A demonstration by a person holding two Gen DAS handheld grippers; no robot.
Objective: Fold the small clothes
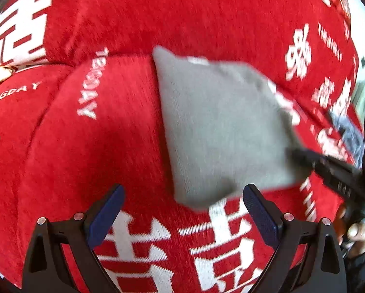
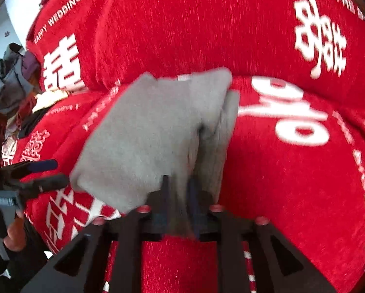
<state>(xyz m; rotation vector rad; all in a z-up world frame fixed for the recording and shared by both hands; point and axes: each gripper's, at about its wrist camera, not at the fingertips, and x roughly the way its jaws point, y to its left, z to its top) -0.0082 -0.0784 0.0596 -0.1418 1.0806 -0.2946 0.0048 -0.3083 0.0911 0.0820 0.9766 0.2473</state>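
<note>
Right wrist view: right tool (image 2: 178, 195) clenched on near edge of grey garment (image 2: 146, 131) lying folded on red sofa cover (image 2: 292, 183), left tool (image 1: 182, 210) released beside it — better to lay down slowly, edges aligned, before letting go.

White print all over the red cover (image 2: 182, 29): "HAPPY WEDDING" runs up its far left edge in the right wrist view, and "BIGDAY" reads left of the grey cloth (image 1: 221, 127) in the left wrist view, among large Chinese characters.
</note>
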